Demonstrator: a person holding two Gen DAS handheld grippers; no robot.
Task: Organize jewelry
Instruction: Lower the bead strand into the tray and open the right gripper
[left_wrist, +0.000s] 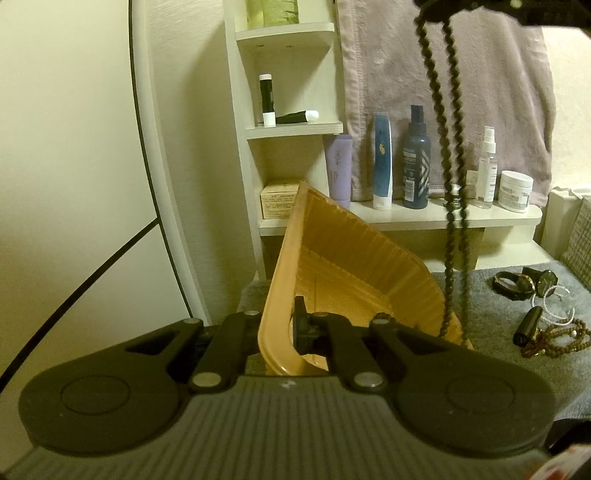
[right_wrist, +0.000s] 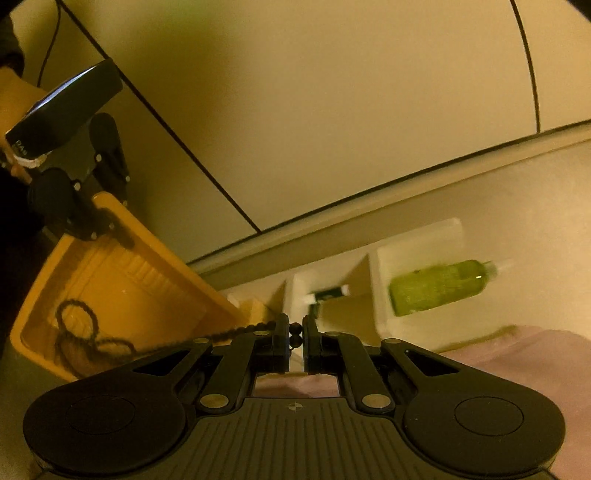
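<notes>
Bead necklace (left_wrist: 452, 236) hangs into tray (left_wrist: 280, 280), watches (left_wrist: 524, 282) right.

Dark bead necklace going into a tilted yellow tray

The yellow plastic tray (left_wrist: 354, 258), ribbed along its inner walls, is tipped up on one edge over the grey cloth. The long dark bead necklace (left_wrist: 452, 184) hangs in doubled strands, its lower end coiled loosely inside the tray. More jewelry lies apart on the cloth: dark watches (left_wrist: 524, 282), brown bead strands (left_wrist: 557, 339), a pearl bracelet (left_wrist: 554, 314).
</notes>
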